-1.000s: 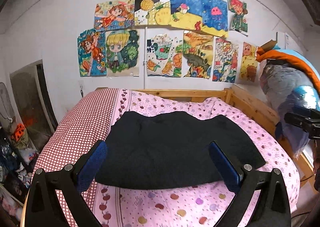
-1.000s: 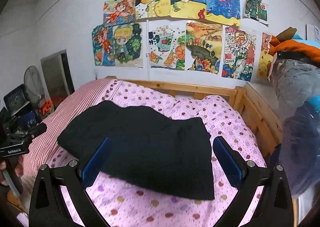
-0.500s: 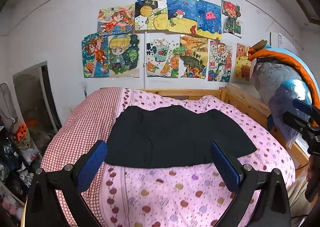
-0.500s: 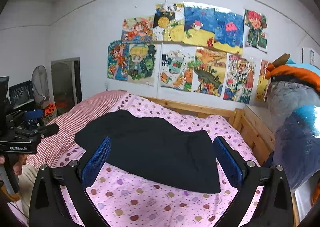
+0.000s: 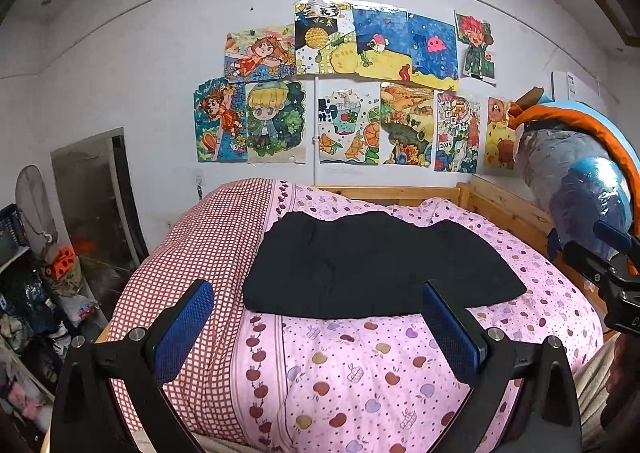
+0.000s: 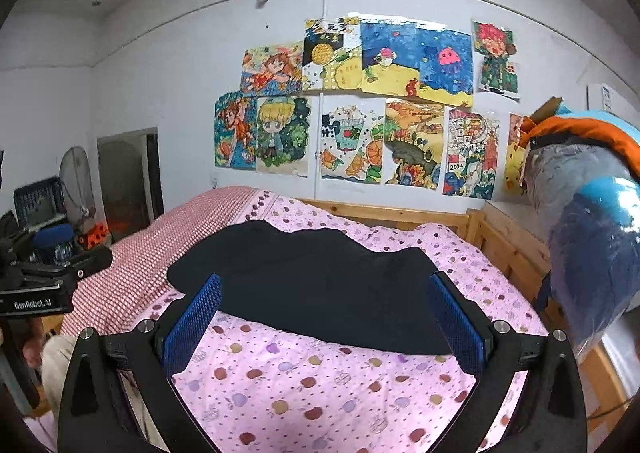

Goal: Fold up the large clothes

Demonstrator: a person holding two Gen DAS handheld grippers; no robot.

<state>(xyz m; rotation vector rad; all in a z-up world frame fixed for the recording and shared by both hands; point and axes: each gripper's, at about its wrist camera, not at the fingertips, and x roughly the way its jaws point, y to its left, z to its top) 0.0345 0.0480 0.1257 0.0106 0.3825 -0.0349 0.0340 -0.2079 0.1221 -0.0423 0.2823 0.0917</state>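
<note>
A folded black garment (image 5: pixel 372 265) lies flat on the pink apple-print bedspread (image 5: pixel 360 373), toward the far half of the bed. In the right wrist view the same black garment (image 6: pixel 320 285) stretches across the middle of the bedspread (image 6: pixel 320 393). My left gripper (image 5: pixel 318 323) is open, held back off the bed's near edge, with nothing between its blue pads. My right gripper (image 6: pixel 324 317) is open too and holds nothing, well short of the cloth. The right gripper's body (image 5: pixel 608 273) shows at the right edge of the left wrist view, and the left gripper's body (image 6: pixel 36 285) at the left edge of the right wrist view.
A red checked blanket (image 5: pixel 192 253) covers the bed's left side. A wooden bed frame (image 5: pixel 504 205) runs along the back and right. Hanging jackets in plastic (image 5: pixel 580 181) crowd the right. Clutter and a fan (image 5: pixel 32 213) stand at the left. Drawings (image 5: pixel 344 93) cover the wall.
Both grippers have pulled back and up from the bed. The black garment now looks smaller and farther off and lies where it was; both stayed open.
</note>
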